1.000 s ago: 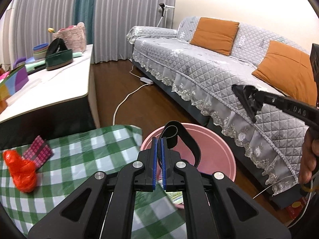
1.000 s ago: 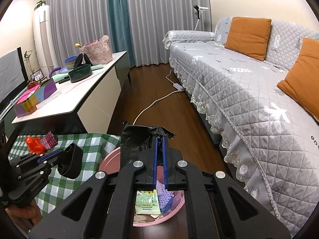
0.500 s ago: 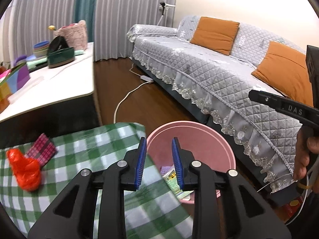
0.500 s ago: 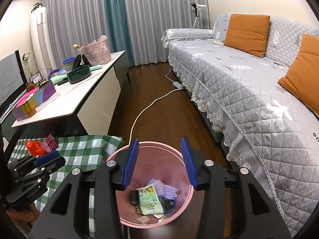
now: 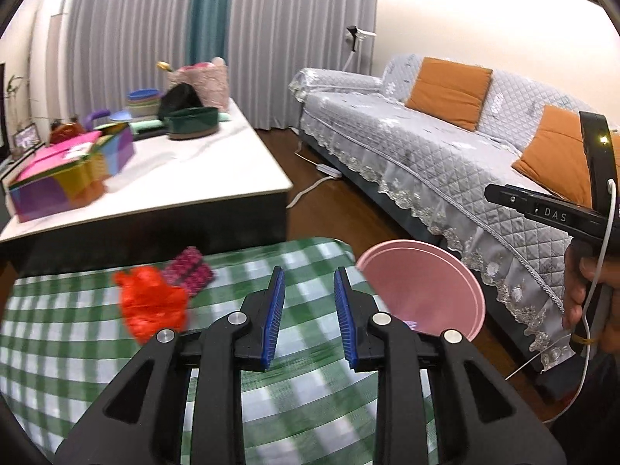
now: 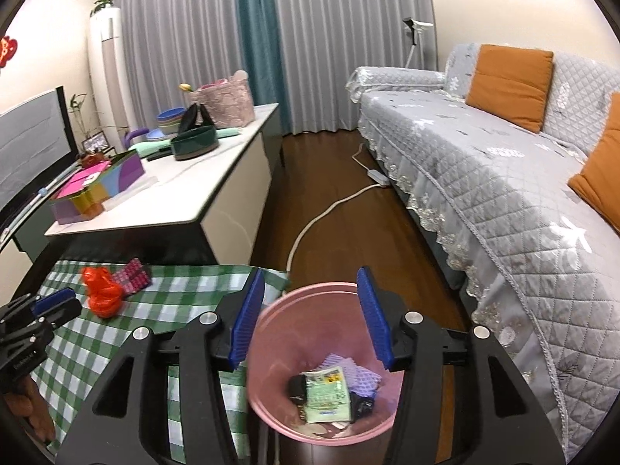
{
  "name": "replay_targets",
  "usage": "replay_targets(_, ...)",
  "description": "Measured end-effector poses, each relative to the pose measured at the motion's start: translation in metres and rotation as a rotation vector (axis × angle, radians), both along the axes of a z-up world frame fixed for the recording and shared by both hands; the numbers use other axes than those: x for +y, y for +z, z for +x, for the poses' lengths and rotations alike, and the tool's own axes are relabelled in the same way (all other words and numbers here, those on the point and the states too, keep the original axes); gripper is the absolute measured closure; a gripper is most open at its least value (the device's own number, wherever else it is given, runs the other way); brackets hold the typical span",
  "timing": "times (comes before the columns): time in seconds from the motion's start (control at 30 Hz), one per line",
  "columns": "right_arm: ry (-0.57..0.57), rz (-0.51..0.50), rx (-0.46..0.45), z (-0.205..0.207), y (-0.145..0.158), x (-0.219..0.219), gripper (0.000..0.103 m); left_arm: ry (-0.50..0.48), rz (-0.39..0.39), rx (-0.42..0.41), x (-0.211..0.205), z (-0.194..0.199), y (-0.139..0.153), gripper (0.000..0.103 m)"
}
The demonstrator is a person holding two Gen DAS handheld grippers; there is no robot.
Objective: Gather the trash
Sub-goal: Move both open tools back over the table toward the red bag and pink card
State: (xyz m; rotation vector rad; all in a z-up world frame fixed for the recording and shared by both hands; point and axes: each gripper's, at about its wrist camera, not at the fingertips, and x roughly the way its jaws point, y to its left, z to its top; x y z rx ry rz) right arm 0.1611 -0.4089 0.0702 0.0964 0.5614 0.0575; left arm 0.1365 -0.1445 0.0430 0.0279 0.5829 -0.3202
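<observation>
A pink bin [image 6: 271, 348] stands on the floor by the table with the green checked cloth [image 6: 186, 290]. Inside it lie a green packet [image 6: 325, 391], a purple piece [image 6: 360, 376] and black scraps [image 6: 296, 385]. My right gripper [image 6: 310, 275] hangs over the bin, its jaws opening with nothing between them. On the cloth rest a crumpled red bag [image 5: 151, 302] and a pink patterned packet [image 5: 190, 273]. My left gripper [image 5: 309, 275] is open and empty above the cloth, to the right of the red bag. The bin [image 5: 422, 271] sits to its right.
A white-topped low cabinet [image 6: 186, 193] behind the table carries a colourful box [image 6: 97, 190], a green tray [image 6: 193, 145] and a pink basket [image 6: 224, 102]. A grey sofa [image 6: 484, 178] with orange cushions lines the right. A white cable [image 6: 321, 213] crosses the wooden floor.
Both grippers went from shut to open. The black strip left my left gripper and the black bag left my right. The left gripper swung left from over the bin to over the cloth.
</observation>
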Motion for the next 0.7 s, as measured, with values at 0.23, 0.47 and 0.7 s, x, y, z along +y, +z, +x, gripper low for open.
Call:
replay_targets(0.23,0.072,-0.004,-0.019,0.002,0.004,0.039,0.052,0.096,-0.004,-0.027,0.053,-0.015,0.002,0.077)
replay_targets(0.47,0.135,-0.016,-0.010,0.006,-0.003,0.072,0.052,0.233,-0.048,-0.004,0.107,-0.017,-0.010,0.077)
replay_targets(0.7,0.199,-0.002,-0.001,0.021,-0.013,0.108,0.052,0.338,-0.089,0.003,0.156,-0.012,-0.015,0.077)
